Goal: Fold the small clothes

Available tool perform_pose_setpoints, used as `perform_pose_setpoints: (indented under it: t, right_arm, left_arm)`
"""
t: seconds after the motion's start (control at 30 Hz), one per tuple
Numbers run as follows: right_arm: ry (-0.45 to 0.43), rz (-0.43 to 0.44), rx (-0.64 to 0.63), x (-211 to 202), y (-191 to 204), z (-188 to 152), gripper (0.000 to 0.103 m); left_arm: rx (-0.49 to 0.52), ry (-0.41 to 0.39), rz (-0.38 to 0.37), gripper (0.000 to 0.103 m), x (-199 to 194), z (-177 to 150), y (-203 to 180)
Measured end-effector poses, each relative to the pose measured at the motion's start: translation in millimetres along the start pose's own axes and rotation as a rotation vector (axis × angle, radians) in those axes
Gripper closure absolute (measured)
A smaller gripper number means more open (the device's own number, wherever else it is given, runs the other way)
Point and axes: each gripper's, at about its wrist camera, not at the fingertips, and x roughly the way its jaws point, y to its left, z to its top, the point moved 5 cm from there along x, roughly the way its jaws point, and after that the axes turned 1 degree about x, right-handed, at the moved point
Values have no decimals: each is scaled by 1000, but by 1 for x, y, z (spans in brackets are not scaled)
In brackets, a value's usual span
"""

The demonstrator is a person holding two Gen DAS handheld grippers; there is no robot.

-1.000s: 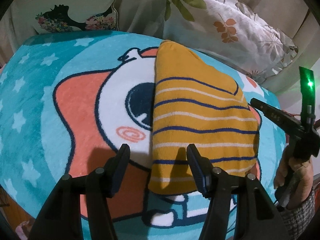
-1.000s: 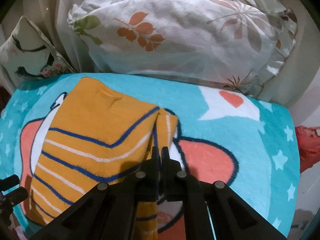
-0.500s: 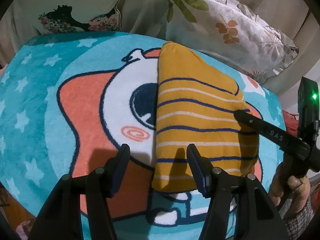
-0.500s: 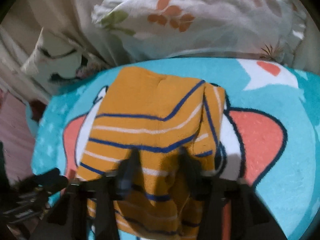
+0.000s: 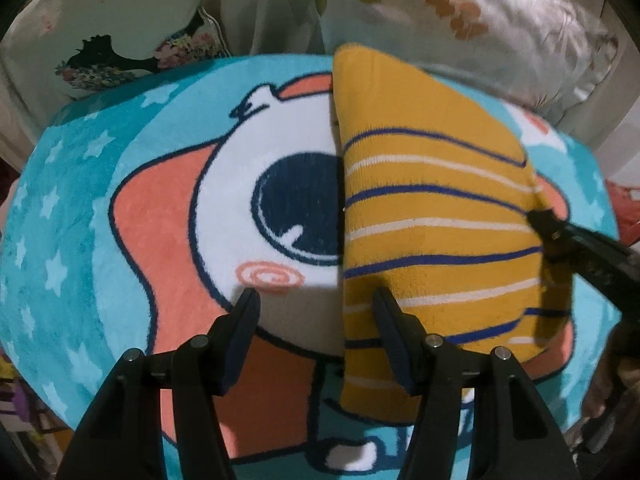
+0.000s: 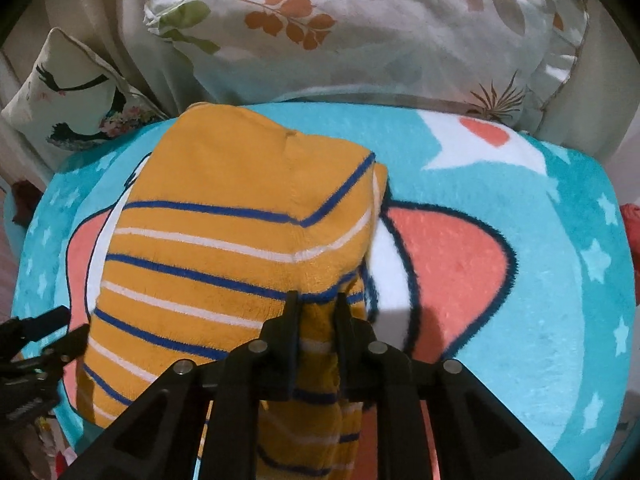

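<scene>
A folded yellow garment (image 5: 432, 208) with blue and white stripes lies on a round cartoon rug (image 5: 80, 200). My left gripper (image 5: 315, 296) is open and straddles the garment's near left edge, one finger over the cloth and one over the rug, with nothing gripped. In the right wrist view the garment (image 6: 240, 208) fills the middle. My right gripper (image 6: 317, 298) is at its right edge, jaws closing, with a raised fold of the cloth pinched between them. That gripper's tip (image 5: 538, 216) also shows in the left wrist view.
A large leaf-print pillow (image 6: 360, 40) and a smaller cushion (image 6: 68, 100) line the far edge of the rug (image 6: 560, 260). Something red (image 6: 632, 220) lies past the rug's right rim. The left gripper (image 6: 40, 332) enters at the lower left.
My right gripper opened from shut, slid left over the garment's right edge, and now narrows on a fold of it. The left gripper dropped a little closer, still open.
</scene>
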Motion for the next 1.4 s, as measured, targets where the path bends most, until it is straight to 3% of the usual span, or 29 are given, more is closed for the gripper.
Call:
perform_pose_setpoints:
  t: [0.13, 0.2, 0.3, 0.4, 0.7, 1.0, 1.4]
  right_arm:
    - [-12, -2, 6, 0, -3, 0, 78]
    - [-16, -5, 25, 1, -7, 0, 64]
    - [-11, 35, 87, 0, -18, -1, 53]
    - [-12, 99, 127, -7, -23, -1, 52]
    - [-80, 115, 117, -40, -17, 3, 51]
    - [-88, 123, 190, -40, -35, 4, 48]
    - [-78, 149, 241, -34, -42, -1, 43]
  left_arm:
    - [16, 13, 30, 45, 4, 0, -1]
    - [15, 15, 32, 45, 4, 1, 0]
    - [8, 16, 28, 45, 3, 1, 1]
    - [2, 13, 27, 45, -2, 2, 1]
    - [11, -21, 21, 45, -17, 4, 3]
    - [41, -62, 22, 45, -32, 12, -2]
    - [37, -60, 15, 45, -30, 14, 1]
